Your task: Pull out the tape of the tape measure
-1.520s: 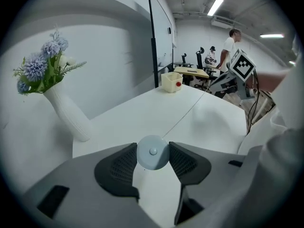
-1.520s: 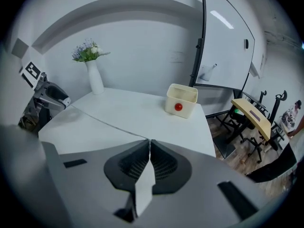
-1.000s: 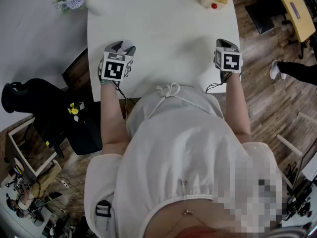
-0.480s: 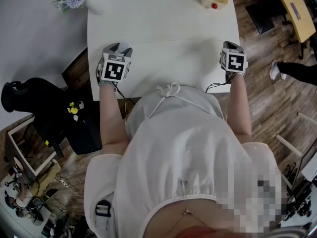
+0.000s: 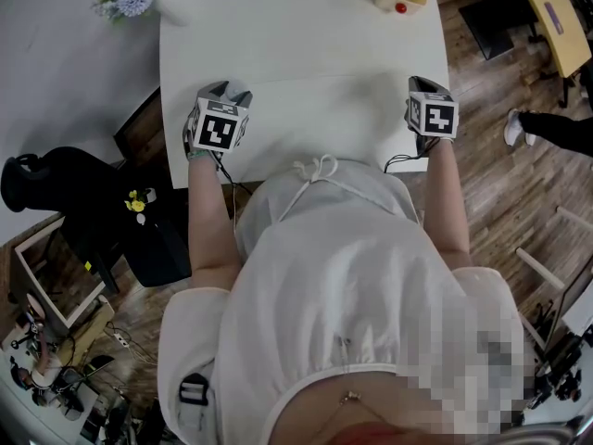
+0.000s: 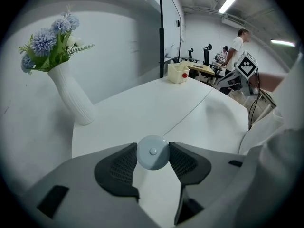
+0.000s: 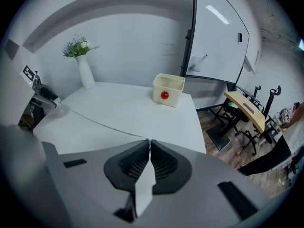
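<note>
Pale-blue and round, the tape measure [image 6: 152, 152] sits clamped in your left gripper's [image 6: 152, 147] jaws as an anchor. Your right gripper's [image 7: 148, 144] jaws pinch together on the tape [image 7: 104, 125], which looks taut above the counter [image 7: 118, 101].

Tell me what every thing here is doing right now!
Tape measure, clamped in the left gripper.
Tape, pulled out, stretched between the grippers.
Left gripper, shut on the tape measure.
Right gripper, shut on the tape.
Vase of flowers, upright.
Yellow box, open on top.
</note>
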Tool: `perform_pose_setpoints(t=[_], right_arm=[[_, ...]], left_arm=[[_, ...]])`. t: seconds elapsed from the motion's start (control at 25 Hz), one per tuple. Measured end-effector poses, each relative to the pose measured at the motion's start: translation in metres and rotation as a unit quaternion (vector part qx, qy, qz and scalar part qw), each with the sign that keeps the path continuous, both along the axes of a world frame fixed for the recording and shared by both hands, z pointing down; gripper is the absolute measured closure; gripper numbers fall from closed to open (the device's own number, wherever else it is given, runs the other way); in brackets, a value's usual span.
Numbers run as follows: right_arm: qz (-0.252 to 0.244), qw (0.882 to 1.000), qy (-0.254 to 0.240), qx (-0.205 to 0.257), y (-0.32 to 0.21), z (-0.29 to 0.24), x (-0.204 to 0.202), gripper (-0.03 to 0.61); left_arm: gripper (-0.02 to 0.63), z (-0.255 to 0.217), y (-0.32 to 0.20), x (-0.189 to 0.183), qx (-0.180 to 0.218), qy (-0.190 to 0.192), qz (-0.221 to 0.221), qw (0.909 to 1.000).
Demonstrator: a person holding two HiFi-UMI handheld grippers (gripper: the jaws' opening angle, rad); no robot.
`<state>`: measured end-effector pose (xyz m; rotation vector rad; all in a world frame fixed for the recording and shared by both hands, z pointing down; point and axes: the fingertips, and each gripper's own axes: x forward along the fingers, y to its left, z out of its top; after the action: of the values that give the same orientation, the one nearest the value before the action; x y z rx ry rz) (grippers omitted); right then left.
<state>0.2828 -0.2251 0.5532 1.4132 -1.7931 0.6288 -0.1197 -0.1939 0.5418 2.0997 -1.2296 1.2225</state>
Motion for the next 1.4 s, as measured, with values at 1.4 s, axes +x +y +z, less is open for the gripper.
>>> perform_pose_setpoints(t=[1.4], right_arm=[[-0.073,0.991,0.057,-0.097,0.005,0.077,-0.053,0.544]], left_arm=[[0.382,0.081,-0.018,-0.037,-0.086,0.031,-0.023,0.9956]])
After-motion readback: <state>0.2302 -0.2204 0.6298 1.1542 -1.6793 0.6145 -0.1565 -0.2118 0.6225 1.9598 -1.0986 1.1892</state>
